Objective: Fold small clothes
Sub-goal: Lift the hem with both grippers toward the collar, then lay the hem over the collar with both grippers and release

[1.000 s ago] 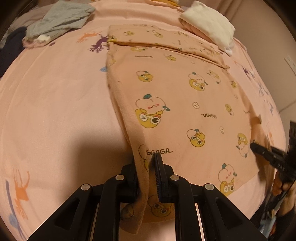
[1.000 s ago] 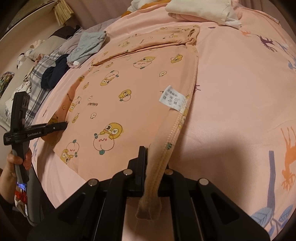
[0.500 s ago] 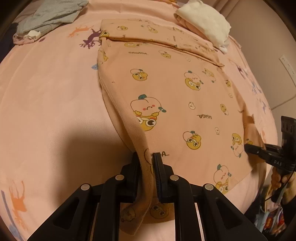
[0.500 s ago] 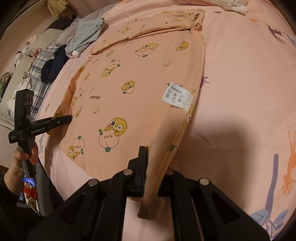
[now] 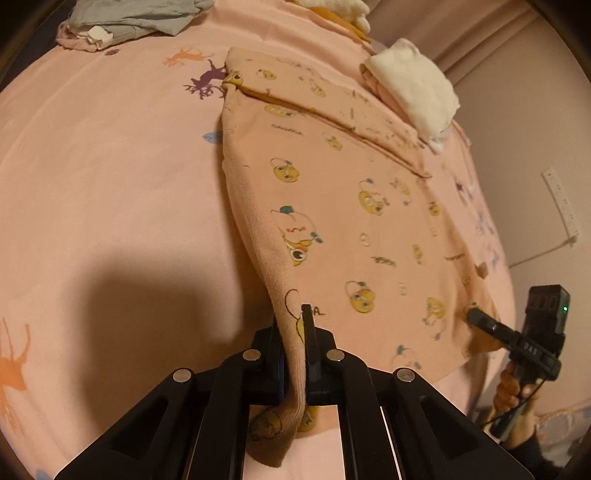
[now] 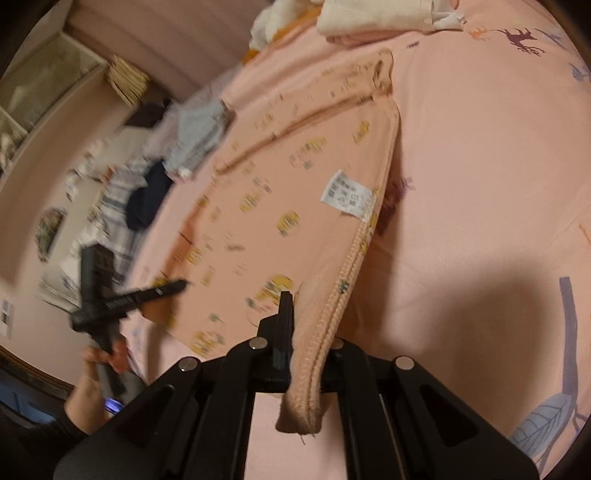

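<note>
1. Now we hold the peach printed garment [image 5: 343, 206] by its near hem, one corner in each tool, with the rest of it spread flat on the pink bed sheet [image 5: 110, 177] ahead of us.
2. Our left tool [image 5: 294, 354] is clamped narrow on the left hem corner; a fold of ribbed cloth hangs down between the fingers.
3. Our right tool [image 6: 306, 354] is closed the same way on the right corner, the stitched side seam running up through it, with the white care label [image 6: 345, 192] farther along that edge.
4. Both tools sit at the near end, and the garment's long axis runs straight away from us toward its far folded band [image 5: 317, 99].
5. We judge the coming move turns on that axis: carry both corners forward and over, keeping them level, so the hem lands on the far part.
6. Neither hand is clearly nearer to the far band; they look evenly matched, so a skewed fold is the main risk.
7. Folded white clothes [image 5: 413, 96] lie just beyond the far right corner, and a grey garment [image 5: 133, 18] lies well apart at far left.
</note>
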A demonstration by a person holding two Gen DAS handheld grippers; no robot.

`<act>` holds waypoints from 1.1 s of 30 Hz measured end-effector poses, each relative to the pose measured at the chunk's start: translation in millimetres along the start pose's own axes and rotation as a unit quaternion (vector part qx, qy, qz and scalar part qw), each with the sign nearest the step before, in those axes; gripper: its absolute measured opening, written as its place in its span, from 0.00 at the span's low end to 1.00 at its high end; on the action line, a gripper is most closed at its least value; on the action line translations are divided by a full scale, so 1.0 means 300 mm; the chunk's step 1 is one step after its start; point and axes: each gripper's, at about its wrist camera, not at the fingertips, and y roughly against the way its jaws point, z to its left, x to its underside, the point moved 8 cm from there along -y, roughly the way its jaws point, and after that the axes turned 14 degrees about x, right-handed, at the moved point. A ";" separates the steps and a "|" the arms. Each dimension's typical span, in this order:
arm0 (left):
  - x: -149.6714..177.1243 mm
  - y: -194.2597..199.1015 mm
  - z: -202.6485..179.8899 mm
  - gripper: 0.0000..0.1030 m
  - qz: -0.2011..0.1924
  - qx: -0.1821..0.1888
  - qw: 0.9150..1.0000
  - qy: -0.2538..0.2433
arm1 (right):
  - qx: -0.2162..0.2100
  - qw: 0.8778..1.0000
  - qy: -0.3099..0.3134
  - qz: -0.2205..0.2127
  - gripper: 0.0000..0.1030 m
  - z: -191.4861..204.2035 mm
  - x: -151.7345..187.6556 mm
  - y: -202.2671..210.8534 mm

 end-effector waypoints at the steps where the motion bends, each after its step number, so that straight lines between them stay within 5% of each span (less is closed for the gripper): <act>1: 0.000 0.009 -0.012 0.03 -0.003 0.005 1.000 -0.002 | -0.014 1.000 -0.007 -0.004 0.03 0.006 -0.006 0.008; 13: -0.014 0.092 -0.110 0.03 -0.018 0.007 0.999 -0.050 | -0.063 0.997 -0.001 -0.034 0.02 0.040 -0.001 0.112; 27: 0.126 0.201 -0.158 0.03 0.006 0.022 0.999 -0.041 | -0.076 0.996 0.030 -0.028 0.02 0.061 0.062 0.267; 33: 0.084 0.255 -0.199 0.03 -0.008 0.024 0.999 -0.048 | -0.084 0.994 0.061 -0.032 0.03 0.119 0.033 0.289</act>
